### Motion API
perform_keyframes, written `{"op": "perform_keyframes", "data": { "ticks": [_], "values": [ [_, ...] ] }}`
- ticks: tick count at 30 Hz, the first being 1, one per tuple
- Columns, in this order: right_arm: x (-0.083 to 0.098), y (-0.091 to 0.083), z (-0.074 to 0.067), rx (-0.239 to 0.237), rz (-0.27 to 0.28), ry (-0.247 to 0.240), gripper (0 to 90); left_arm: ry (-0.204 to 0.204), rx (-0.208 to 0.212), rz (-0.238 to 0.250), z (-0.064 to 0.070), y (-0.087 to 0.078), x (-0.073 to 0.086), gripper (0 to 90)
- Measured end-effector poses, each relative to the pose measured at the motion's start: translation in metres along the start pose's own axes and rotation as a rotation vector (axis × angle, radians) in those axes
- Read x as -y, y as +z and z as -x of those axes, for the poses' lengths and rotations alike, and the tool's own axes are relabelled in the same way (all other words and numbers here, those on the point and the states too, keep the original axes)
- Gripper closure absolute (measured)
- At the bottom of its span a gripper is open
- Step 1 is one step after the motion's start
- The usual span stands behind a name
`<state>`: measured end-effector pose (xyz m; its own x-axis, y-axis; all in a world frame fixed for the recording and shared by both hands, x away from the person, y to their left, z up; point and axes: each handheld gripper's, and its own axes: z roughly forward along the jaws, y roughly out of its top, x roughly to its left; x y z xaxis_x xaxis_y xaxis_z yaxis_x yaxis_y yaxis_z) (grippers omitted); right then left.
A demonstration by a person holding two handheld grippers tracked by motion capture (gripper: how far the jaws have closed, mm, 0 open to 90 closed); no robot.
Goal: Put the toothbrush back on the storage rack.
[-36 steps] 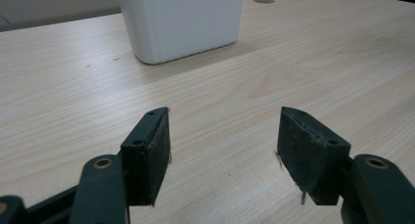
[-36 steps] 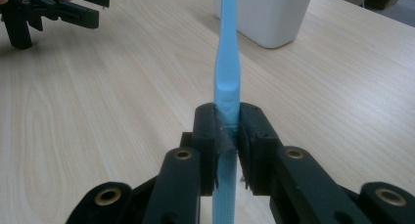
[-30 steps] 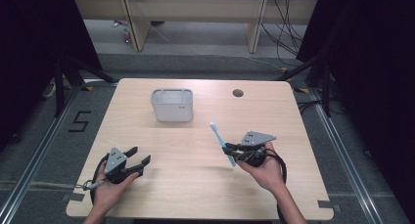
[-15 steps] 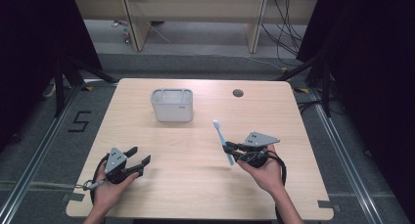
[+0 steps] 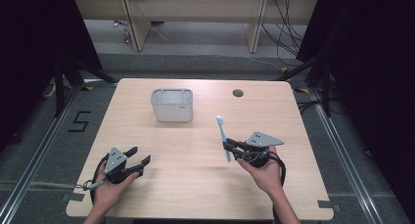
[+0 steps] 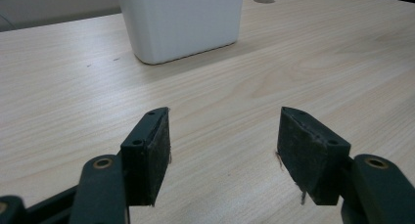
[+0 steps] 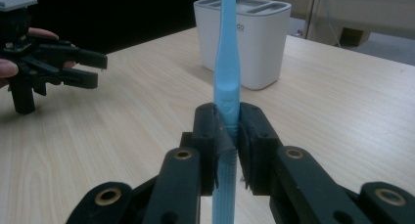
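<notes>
A light blue toothbrush (image 5: pixel 222 136) stands nearly upright in my right gripper (image 5: pixel 230 148), bristle end up. In the right gripper view the jaws are shut on the toothbrush (image 7: pixel 227 87) handle, my right gripper (image 7: pixel 227 136) pinching it at mid-length. A white toothbrush holder (image 5: pixel 172 105) with slotted top sits on the table's far left-middle; it shows as the holder (image 7: pixel 243 38) behind the brush and as the holder (image 6: pixel 181 21) ahead of my left gripper. My left gripper (image 5: pixel 139 156) rests low at the front left, open, with bare table between its pads (image 6: pixel 154 150).
The wooden table (image 5: pixel 205 185) has a round cable hole (image 5: pixel 238 93) at the far right-middle. Shelving and cables stand beyond the far edge, dark curtains at both sides. A floor mark "5" (image 5: pixel 80 121) lies left of the table.
The toothbrush has tipped slightly more upright and shifted a touch right in my right gripper. My left gripper has stayed put.
</notes>
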<state>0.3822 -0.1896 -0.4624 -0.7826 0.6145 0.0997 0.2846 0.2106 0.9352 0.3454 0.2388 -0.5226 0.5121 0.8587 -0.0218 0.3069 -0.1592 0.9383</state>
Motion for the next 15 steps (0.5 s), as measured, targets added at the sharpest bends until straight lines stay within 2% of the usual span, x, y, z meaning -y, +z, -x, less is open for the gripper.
{"op": "perform_keyframes", "data": {
  "ticks": [3,5,8,9,10,12,13,15],
  "values": [
    [0.0,-0.001,-0.0012,0.022,0.014,0.013,78.8,-0.001,-0.001,0.0,0.0,0.0,0.0,36.5],
    [0.0,-0.0004,0.0007,0.004,0.015,-0.001,78.8,0.0,-0.001,0.001,0.0001,-0.0001,0.0,36.5],
    [0.0014,-0.0003,0.0002,0.01,0.03,0.019,78.8,0.0,-0.001,0.001,0.0001,-0.0001,0.0,36.5],
    [0.0015,-0.0004,0.0013,0.015,0.039,-0.001,78.8,0.0,-0.001,0.0,0.0,-0.0001,0.0,36.5],
    [0.002,-0.0012,-0.0006,0.014,0.033,0.03,78.8,0.0,-0.001,0.0,0.0001,0.0,0.0,36.5],
    [0.002,-0.0011,0.0007,0.022,0.04,0.013,78.8,0.0,0.0,0.001,0.0,0.0,0.0,36.5],
    [0.0022,-0.0001,0.0005,0.009,0.039,0.024,78.8,-0.001,0.0,0.001,0.0,0.0,0.0,36.5],
    [0.0023,-0.0003,0.0011,0.013,0.049,0.015,78.8,-0.002,-0.001,0.001,0.0,0.0,0.0,36.5]
  ]
}}
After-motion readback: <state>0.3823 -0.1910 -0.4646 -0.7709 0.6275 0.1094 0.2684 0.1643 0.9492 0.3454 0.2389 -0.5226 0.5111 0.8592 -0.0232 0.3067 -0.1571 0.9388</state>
